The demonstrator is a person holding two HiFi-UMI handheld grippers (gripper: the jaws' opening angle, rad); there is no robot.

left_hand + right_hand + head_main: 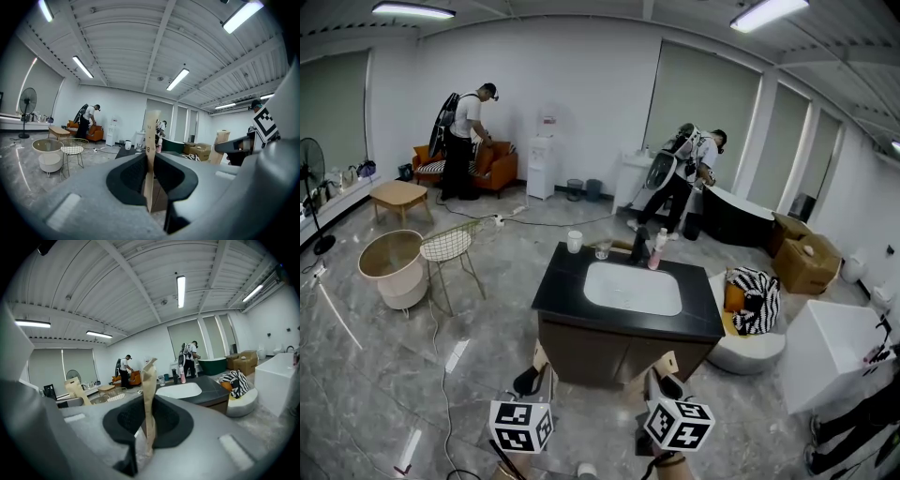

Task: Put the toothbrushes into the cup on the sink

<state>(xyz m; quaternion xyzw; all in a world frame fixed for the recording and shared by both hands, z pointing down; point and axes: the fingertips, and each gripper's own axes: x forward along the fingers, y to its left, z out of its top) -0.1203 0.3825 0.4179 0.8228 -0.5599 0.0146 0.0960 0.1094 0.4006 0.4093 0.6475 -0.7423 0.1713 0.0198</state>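
Observation:
The black sink counter (558, 292) with a white basin (633, 288) stands ahead of me. A white cup (574, 241) and a clear glass (602, 249) sit at its back left, beside the faucet (638, 246). My left gripper (538, 371) is shut on a flat tan wrapped toothbrush (151, 140) that stands upright between its jaws. My right gripper (662, 373) is shut on a second tan wrapped toothbrush (149, 390). Both grippers hang low in front of the cabinet, short of the counter. The white cup (128, 145) shows far off in the left gripper view.
A pink bottle (655, 251) stands by the faucet. A wire chair (450, 246) and a round basket (392, 265) are at the left, with a cable on the floor. A striped cloth on a white seat (757, 302) and a white box (834, 352) are at the right. Two people work at the back.

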